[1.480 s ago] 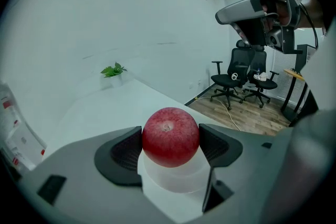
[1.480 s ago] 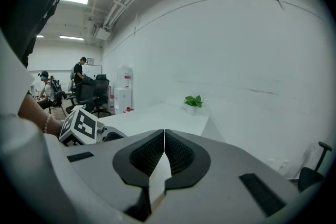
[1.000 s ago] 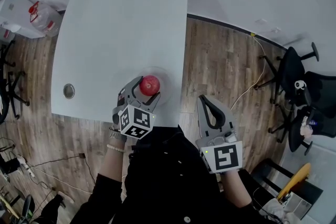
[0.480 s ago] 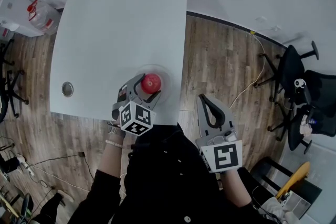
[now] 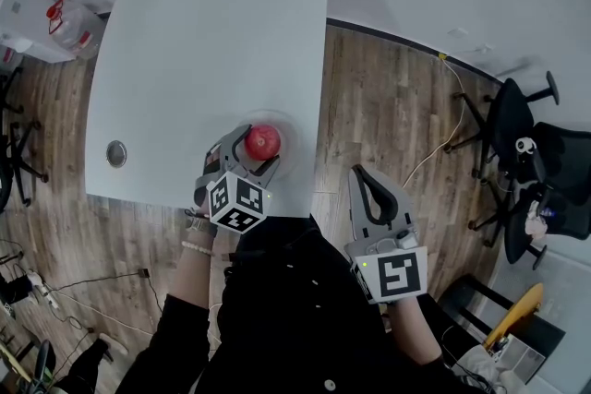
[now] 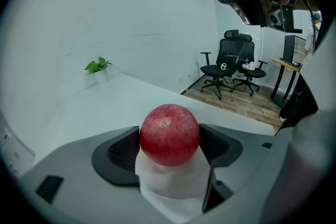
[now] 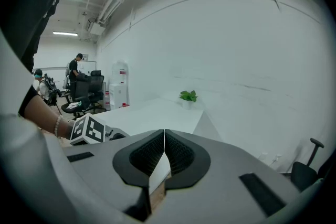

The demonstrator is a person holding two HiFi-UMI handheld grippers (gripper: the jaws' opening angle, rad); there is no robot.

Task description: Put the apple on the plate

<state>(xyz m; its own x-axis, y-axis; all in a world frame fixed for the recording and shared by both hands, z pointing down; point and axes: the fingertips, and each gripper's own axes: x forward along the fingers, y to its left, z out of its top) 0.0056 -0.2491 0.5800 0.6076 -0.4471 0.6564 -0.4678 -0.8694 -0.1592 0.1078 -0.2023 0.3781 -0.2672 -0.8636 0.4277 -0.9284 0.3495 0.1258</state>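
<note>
Nearest the person, the right gripper (image 5: 357, 173) hangs off the counter's near edge, above the wooden floor (image 5: 388, 106). Its fingers (image 7: 149, 152) are pressed together along one seam with nothing between them.

Just beyond, on the person's left, the left gripper (image 5: 257, 152) reaches over the near edge of the white counter (image 5: 212, 41). Its marker cube (image 5: 237, 203) is at the rear. The red apple (image 5: 263, 141) stands between the two dark fingers (image 6: 125, 152). One pad is against each flank, so the fingers pinch it. The stem dimple faces up. Most of the fruit rises above the pads.

Directly under the apple lies the white plate (image 6: 168, 181). In the head view the plate shows only as a faint round rim around the fruit, near the counter's near right corner. The apple's underside seems to meet the plate, though the white surfaces blend and contact cannot be made certain.

Farther left, a round metal grommet (image 5: 115, 153) is set into the counter, well apart from the plate. At the counter's far end stands a small green plant (image 6: 97, 65). Black office chairs (image 5: 526, 134) stand on the floor off to the right.
</note>
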